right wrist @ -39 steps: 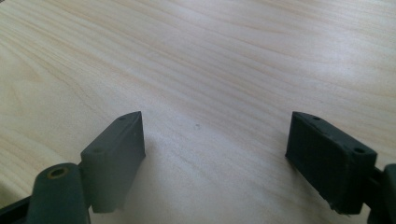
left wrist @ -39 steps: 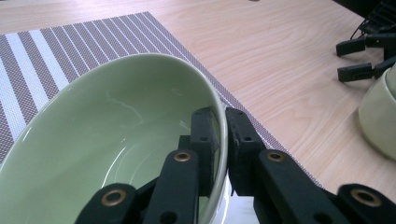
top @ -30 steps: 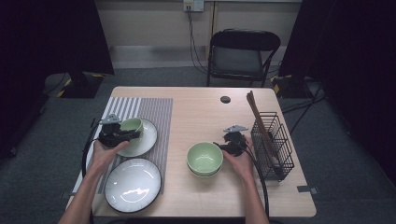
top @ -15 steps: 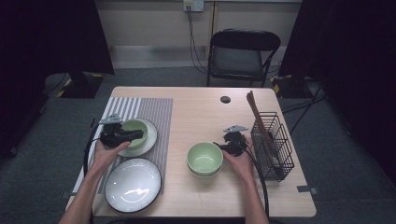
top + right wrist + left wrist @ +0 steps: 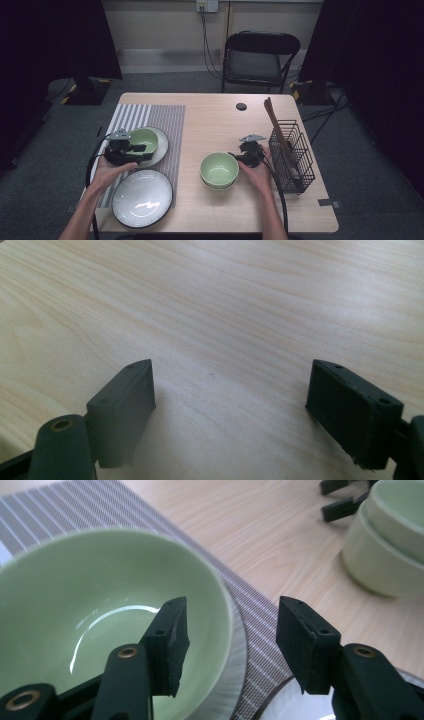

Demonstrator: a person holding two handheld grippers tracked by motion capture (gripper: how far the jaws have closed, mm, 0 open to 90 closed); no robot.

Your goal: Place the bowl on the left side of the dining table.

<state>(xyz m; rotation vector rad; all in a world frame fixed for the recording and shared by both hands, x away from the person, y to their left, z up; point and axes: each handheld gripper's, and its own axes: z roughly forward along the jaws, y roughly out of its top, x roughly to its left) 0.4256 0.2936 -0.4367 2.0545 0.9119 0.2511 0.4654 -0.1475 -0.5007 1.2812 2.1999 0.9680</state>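
Observation:
A pale green bowl (image 5: pixel 146 139) (image 5: pixel 75 605) sits upright on a small white plate (image 5: pixel 162 148) on the striped placemat (image 5: pixel 160 117). My left gripper (image 5: pixel 142 150) (image 5: pixel 232 630) straddles the bowl's near rim, one jaw inside and one outside. Its jaws have just been opening and neither pad touches the rim. Two stacked green bowls (image 5: pixel 219 169) (image 5: pixel 390 545) stand mid-table. My right gripper (image 5: pixel 236 157) (image 5: pixel 230 400) rests open just right of them, with bare wood between its jaws.
A larger white plate (image 5: pixel 142 197) lies in front of the small one. At the table's right stands a black wire basket (image 5: pixel 295 157) holding brown chopsticks (image 5: pixel 276 127). A small black disc (image 5: pixel 241 106) lies near the far edge, with a folding chair (image 5: pixel 260 57) beyond.
The left gripper lowered the green bowl from a raised, tilted hold onto the small plate, then opened its jaws off the rim. The right hand stayed still.

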